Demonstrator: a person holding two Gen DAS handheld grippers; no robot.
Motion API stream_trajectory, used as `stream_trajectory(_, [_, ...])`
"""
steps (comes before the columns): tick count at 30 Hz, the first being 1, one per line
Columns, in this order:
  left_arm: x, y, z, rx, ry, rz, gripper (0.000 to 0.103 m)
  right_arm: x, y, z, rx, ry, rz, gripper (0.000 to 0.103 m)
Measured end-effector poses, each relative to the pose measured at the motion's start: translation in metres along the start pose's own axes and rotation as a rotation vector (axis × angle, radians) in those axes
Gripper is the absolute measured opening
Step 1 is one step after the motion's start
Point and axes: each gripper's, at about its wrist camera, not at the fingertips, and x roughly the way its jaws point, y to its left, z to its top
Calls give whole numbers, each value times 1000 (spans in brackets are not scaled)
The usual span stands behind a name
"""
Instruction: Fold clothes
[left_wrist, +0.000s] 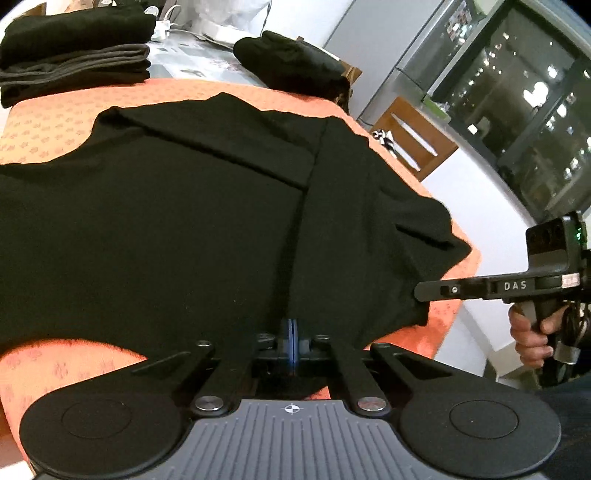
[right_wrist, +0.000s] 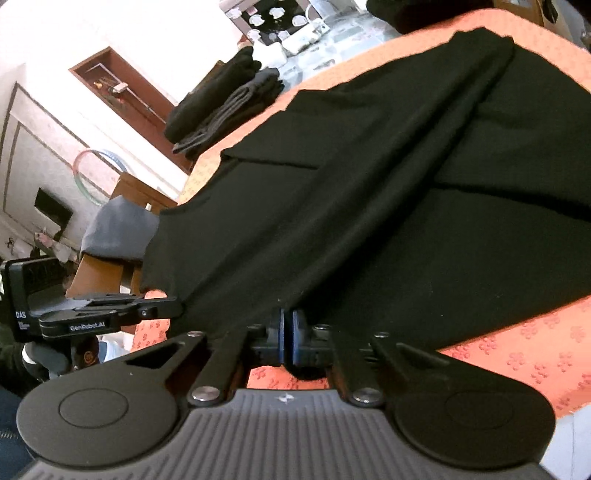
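Currently, the soft, limp black knit garment (left_wrist: 177, 206) is spread flat on the orange-patterned table (left_wrist: 51, 125). Its near hem is clamped by the left hand-held gripper (left_wrist: 292, 332) and the right hand-held gripper (right_wrist: 287, 325), both closed on fabric. Light, draping, non-fragile cloth is judged; hem corners are the preferred holds, since single layers may slip.

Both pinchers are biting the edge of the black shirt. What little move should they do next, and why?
Probably lift the near hem a little and carry it toward the far end, folding the black shirt in half. The left gripper and right gripper look shut on that near edge, the sides are already folded inward, and the shirt lies flat on the orange cloth. A stack of folded clothes waits beyond.
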Motion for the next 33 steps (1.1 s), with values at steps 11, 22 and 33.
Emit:
stream_trajectory(11, [-3,0,-17,38,15,96,25,-19,11,8,-177,12,-105,30])
stream_trajectory(22, [-21,0,-24,-36,-42,209,33,13,9,55,-434,-118,-284,39])
stream_trajectory(33, [-38,-4,-27,-100,-87,331,41,56,-28,68,-479,-71,-380,42])
